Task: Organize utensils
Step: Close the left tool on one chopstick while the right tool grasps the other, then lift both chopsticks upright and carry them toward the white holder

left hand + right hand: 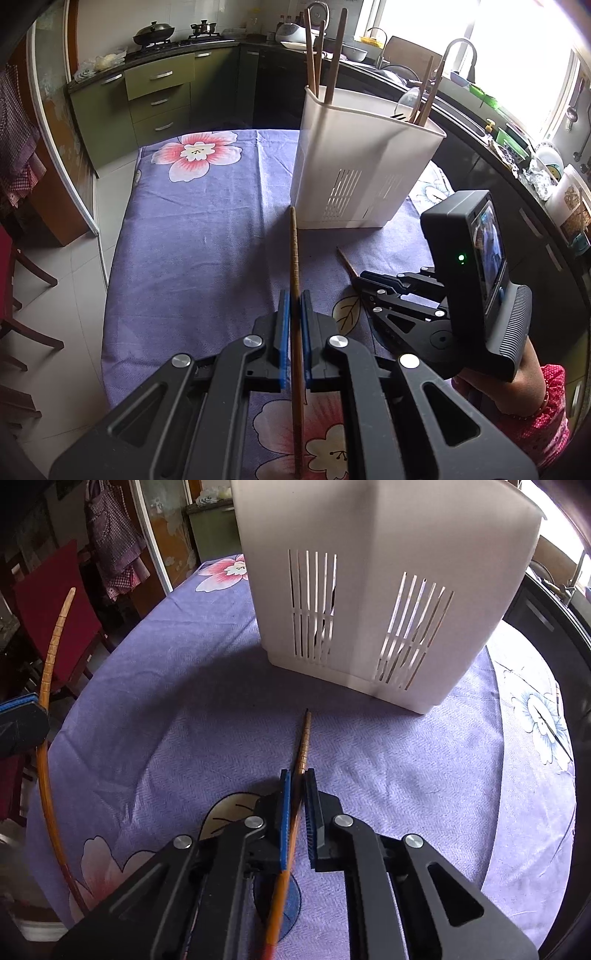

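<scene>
Kitchen desk (pixel 192 236) under purple floral cloth: each hand-held gripper, left (pixel 294 306) and right (pixel 297 786), is clamped on one chopstick (pixel 294 258) (pixel 303 738), both just before the white utensil holder (pixel 362 155), likely ready for dropping inside.

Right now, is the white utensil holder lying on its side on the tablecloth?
No. The white utensil holder stands upright on the purple tablecloth, with chopsticks poking out of its open top.

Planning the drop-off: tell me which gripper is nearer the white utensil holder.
Right, by a small margin. The right gripper sits low just before the white utensil holder, gripping a chopstick. The left gripper is farther back, holding another chopstick.
</scene>
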{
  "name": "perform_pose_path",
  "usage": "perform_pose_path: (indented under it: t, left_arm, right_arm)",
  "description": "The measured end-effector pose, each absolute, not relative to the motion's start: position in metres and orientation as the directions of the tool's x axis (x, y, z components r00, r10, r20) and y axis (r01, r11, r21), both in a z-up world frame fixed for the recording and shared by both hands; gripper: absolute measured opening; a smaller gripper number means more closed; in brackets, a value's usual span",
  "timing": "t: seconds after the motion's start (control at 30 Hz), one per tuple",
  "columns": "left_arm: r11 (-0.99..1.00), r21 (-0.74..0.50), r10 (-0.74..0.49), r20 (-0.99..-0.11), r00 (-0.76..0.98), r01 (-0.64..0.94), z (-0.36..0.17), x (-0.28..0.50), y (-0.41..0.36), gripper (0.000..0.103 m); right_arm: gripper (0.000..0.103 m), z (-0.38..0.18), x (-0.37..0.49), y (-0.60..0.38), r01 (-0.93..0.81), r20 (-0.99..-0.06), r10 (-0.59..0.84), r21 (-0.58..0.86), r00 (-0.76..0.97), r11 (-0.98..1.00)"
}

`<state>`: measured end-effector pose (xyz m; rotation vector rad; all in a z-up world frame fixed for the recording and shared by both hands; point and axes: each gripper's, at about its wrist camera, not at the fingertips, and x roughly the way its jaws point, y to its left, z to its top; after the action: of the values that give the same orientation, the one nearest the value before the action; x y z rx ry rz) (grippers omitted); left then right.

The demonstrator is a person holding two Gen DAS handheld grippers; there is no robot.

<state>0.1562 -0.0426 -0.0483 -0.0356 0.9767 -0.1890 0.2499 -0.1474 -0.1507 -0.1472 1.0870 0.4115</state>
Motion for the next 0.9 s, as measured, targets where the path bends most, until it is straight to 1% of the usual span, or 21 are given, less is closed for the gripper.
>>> perform_pose_path:
  t: [0.13, 0.37, 0.6, 0.9]
  left_arm:
    - [0.983, -0.114, -0.174, -0.819, 0.547, 0.142, -0.048, 0.156, -0.041, 0.006]
    - [0.984, -0.112, -0.173, -0.81, 0.561, 0.142, -0.041, 0.153, -0.038, 0.006]
    - [0.985, -0.103, -0.165, -0.792, 0.587, 0.138, -0.028, 0.144, -0.036, 0.006]
    - [0.986, -0.079, -0.155, -0.762, 0.629, 0.146, -0.006, 0.127, -0.039, 0.006]
  right_arm:
    - [0.007, -0.141, 0.247, -0.156, -0.382, -0.858, 0.284, 0.113, 0.427, 0.917]
    - [0.007, -0.089, 0.226, -0.178, -0.396, -0.771, 0.352, 0.141, 0.531, 0.907]
    - [0.007, -0.051, 0.192, -0.195, -0.395, -0.69, 0.377, 0.142, 0.618, 0.908]
    - [0.007, -0.013, 0.144, -0.236, -0.397, -0.607, 0.404, 0.154, 0.685, 0.905]
